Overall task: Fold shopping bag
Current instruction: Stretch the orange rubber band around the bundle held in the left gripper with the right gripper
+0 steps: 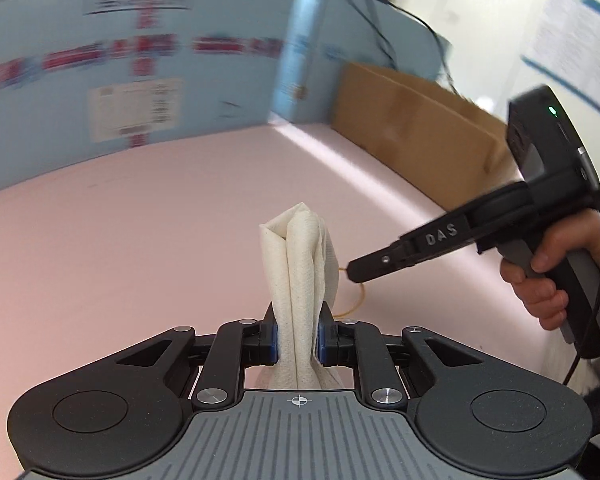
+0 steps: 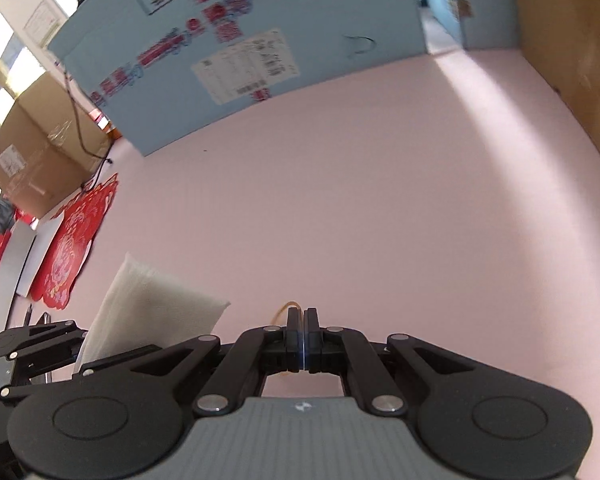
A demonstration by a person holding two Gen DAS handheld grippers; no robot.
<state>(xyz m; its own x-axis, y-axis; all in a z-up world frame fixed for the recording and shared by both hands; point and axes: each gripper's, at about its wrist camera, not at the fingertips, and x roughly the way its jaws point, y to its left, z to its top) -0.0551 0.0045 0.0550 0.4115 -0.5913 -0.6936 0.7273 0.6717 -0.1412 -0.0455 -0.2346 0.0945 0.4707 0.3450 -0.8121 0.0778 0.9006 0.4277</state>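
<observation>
The cream-white, soft woven-fabric shopping bag (image 1: 300, 276) is bunched into a narrow upright bundle above the pale pink table top (image 1: 120, 240), pinched low down between the blue-padded fingers of the left gripper (image 1: 298, 344), which are clamped on the cloth. Its top flares out into loose folds. In the right wrist view the same bag (image 2: 148, 316) shows as a pale slab at the lower left, just beside the left tool.

The right gripper (image 2: 303, 336) has its fingers pressed together, and a thin orange elastic loop (image 2: 286, 306) peeks out around their tips — they appear closed on it, though the contact itself is hidden. From the left view its black tip (image 1: 360, 272) sits right next to the bundle, the loop (image 1: 358, 296) curving below.

The bag looks light and limp (it holds shape only where squeezed), so it should sag or spring open if released. A grip low on the gathered waist seems soundest; the textured weave should not slip much. The loop looks stretchy and easy to lose — worth holding firmly.
</observation>
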